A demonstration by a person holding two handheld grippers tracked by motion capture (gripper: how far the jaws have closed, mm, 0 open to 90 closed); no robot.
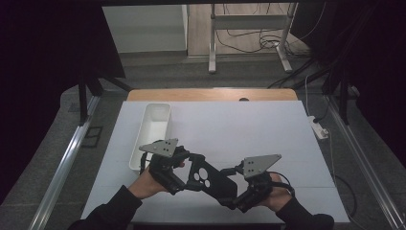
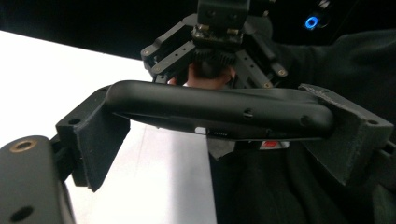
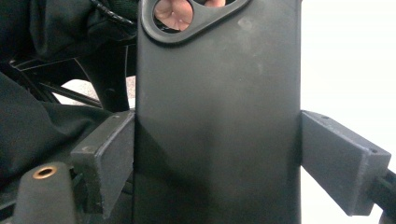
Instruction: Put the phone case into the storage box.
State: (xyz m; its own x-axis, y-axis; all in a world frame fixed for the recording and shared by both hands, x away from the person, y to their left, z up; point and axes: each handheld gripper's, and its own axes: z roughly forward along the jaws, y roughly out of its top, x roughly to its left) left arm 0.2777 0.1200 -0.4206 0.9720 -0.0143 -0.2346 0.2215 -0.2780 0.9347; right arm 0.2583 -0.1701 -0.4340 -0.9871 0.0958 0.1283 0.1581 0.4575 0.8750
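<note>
A black phone case [image 1: 213, 181] hangs a little above the white table cover [image 1: 249, 129], near the front edge, held between both grippers. My left gripper [image 1: 187, 173] is shut across the end with the camera cutout; in the left gripper view its pads [image 2: 100, 135] press on the case's [image 2: 219, 105] two sides. My right gripper [image 1: 235, 192] is shut across the other end. In the right gripper view the case's back [image 3: 217, 116] stands between the pads [image 3: 343, 161], with the cutout [image 3: 187, 14] at the top and a hand showing through it.
A long white bin [image 1: 143, 128] stands on the table's left side, just beyond the left gripper. A wooden table edge [image 1: 210, 94] runs along the back. A white power strip [image 1: 320, 128] lies off the table's right side.
</note>
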